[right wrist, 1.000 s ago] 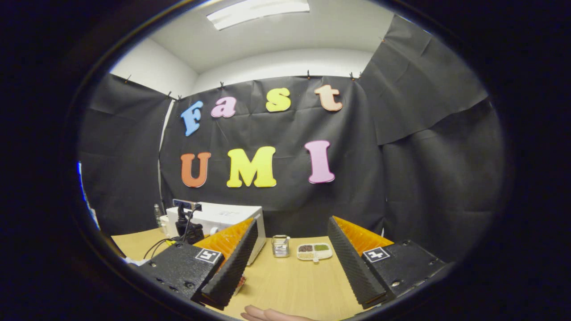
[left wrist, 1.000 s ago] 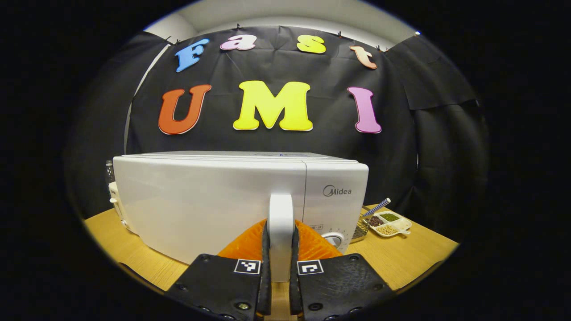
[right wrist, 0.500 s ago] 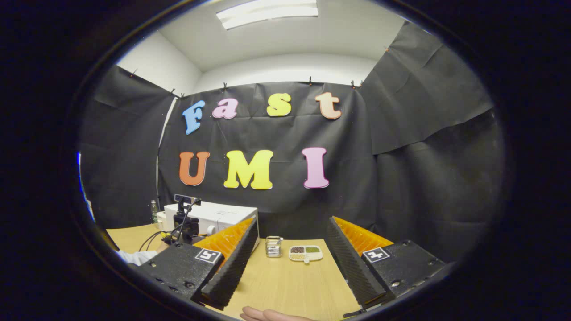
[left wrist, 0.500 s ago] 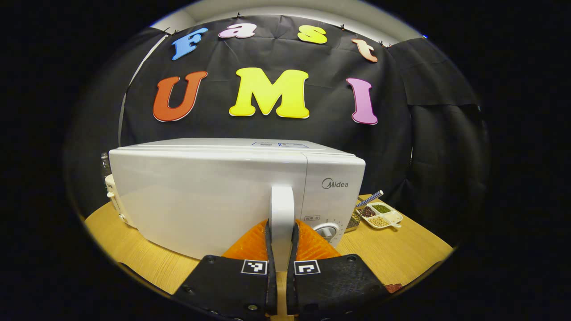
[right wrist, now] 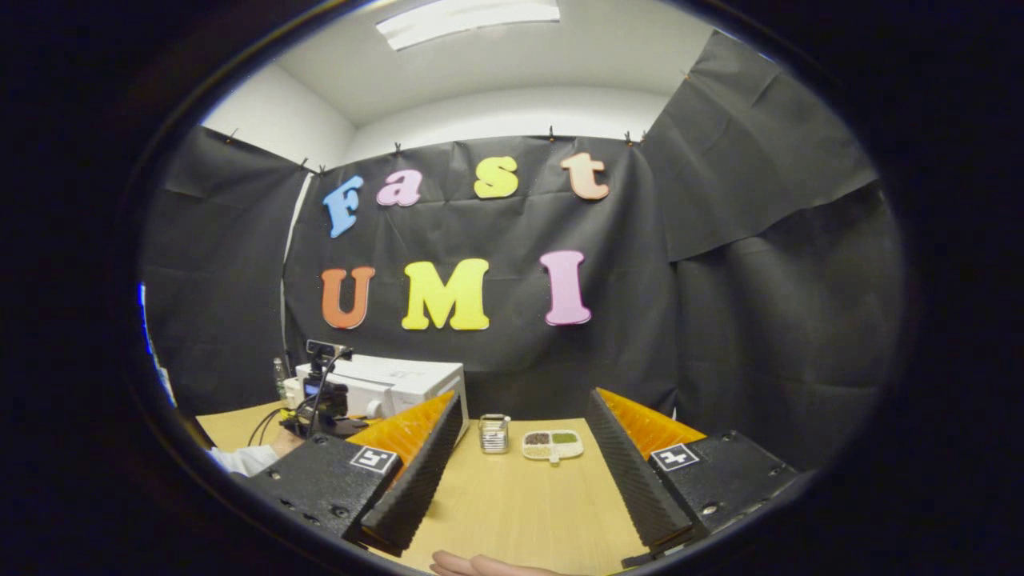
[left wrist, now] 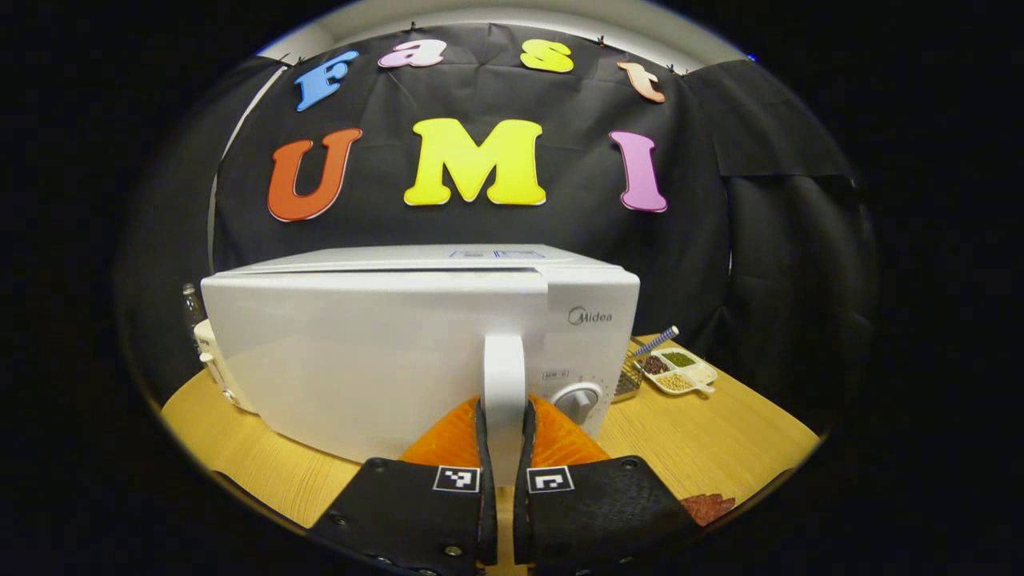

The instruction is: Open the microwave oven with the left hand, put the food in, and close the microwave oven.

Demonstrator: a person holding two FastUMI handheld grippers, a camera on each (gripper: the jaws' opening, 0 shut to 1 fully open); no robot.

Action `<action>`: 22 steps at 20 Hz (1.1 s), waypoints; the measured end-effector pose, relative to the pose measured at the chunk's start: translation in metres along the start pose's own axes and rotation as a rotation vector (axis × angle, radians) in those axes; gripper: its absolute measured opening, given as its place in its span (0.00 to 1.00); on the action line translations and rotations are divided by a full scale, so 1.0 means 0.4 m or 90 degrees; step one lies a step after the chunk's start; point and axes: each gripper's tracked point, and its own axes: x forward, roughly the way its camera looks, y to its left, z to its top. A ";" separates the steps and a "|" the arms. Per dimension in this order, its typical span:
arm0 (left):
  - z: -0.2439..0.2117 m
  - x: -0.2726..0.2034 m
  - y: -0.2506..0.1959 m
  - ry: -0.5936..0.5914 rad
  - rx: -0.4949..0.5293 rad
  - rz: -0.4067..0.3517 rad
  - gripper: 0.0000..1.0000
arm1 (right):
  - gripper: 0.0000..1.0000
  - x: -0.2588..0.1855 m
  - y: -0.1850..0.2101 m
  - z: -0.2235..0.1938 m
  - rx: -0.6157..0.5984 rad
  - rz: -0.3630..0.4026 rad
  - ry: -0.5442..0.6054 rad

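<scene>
At the bottom centre of the left gripper view, the left gripper (left wrist: 504, 448) is clenched on the white upright door handle (left wrist: 504, 384) of the white box-shaped microwave oven (left wrist: 384, 344) filling mid-frame on the wooden table (left wrist: 720, 432), while the right gripper (right wrist: 520, 472), at the bottom of the right gripper view, stands released with fingers spread, grasping nothing.

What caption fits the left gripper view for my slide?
Left gripper clamped on the white microwave door handle, door slightly ajar, divided snack dish behind on the wooden table.
</scene>
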 end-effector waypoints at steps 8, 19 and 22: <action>-0.035 -0.194 0.043 -0.003 0.029 -0.038 0.15 | 1.00 -0.020 0.078 -0.006 0.006 0.017 0.013; -0.111 -0.522 0.269 -0.032 0.007 0.022 0.24 | 1.00 -0.128 0.219 0.035 -0.032 0.059 -0.012; -0.113 -0.644 0.363 -0.057 0.006 0.061 0.78 | 1.00 -0.134 0.257 0.031 -0.038 0.075 -0.011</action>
